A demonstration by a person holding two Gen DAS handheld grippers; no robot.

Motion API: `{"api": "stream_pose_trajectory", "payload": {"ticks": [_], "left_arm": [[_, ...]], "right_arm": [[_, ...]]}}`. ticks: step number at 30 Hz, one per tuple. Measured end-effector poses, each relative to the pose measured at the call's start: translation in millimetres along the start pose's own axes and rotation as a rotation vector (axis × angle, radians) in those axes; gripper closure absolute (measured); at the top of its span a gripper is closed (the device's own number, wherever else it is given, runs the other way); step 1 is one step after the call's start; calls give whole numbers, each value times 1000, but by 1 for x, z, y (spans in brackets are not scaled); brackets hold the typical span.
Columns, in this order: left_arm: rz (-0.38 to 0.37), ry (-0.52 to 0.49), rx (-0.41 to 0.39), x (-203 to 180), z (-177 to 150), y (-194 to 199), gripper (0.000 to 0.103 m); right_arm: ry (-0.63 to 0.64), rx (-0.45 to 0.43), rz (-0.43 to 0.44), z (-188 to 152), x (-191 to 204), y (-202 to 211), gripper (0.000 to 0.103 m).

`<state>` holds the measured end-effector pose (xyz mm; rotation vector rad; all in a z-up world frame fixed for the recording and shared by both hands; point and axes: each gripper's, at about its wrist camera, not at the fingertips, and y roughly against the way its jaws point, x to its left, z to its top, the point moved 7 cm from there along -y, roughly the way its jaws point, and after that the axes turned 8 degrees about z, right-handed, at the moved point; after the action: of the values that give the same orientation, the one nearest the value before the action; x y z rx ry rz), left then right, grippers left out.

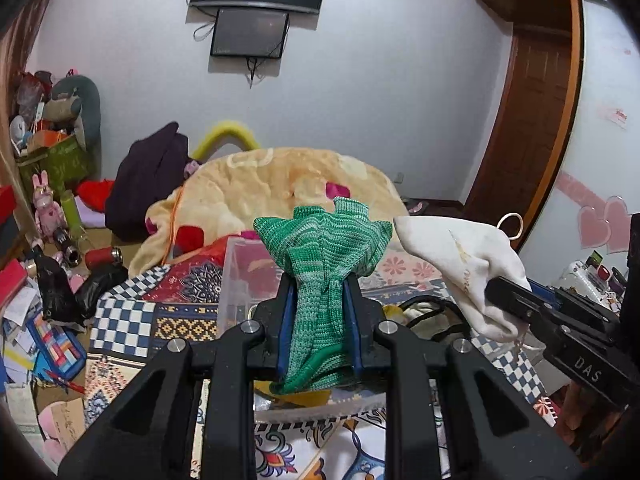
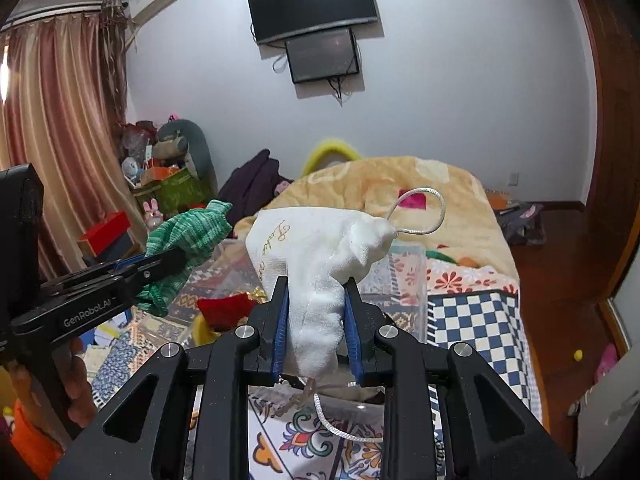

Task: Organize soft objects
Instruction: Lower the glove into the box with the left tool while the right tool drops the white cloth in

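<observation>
— How far along are you?

— Midway, I'd judge. My left tool (image 1: 320, 312) is pinching the green knit cloth (image 1: 324, 248) at the centre of its frame, and my right tool (image 2: 316, 316) is pinching the white drawstring pouch (image 2: 320, 256) the same way. Both are lifted above the bed (image 2: 472, 304).

— And where do they go?

— Probably the clear plastic bin (image 1: 236, 280) behind them, lower centre. Neither piece is in it yet; a red item (image 2: 224, 308) already lies inside.
</observation>
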<state>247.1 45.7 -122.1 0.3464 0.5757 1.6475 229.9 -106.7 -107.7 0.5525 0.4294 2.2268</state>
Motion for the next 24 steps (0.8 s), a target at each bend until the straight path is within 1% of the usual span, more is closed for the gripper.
{"api": "stream_pose_trajectory", "payload": {"ticks": [2,6,10,13,18,21,23,24], "left_arm": [[5,-3,21,-1,-4,-10,80],[24,-29,51,-4,-11,-25,80],[24,-46,90,-6,-19,-36,80],[27,-59,110,-7,-24,-41,80],[29,-65,128,-7,-28,-47,80],[18,-52,145,-6,-29,-47,69],[10,-35,143,-4,-29,-45,58],[12,-33,138,-3,-28,-43,56]], "right_arm": [[2,18,-11,-3,-2,-6,80],[-5,55,-7,-8,-6,-16,80],[-6,92,-11,-14,-8,-26,80],[-7,111,-12,-17,-8,-31,78],[-1,135,-24,-22,-9,-35,77],[2,143,-29,-23,-9,-32,75],[1,143,-27,-23,-10,-29,70],[-1,141,-25,-22,-10,-29,67]]}}
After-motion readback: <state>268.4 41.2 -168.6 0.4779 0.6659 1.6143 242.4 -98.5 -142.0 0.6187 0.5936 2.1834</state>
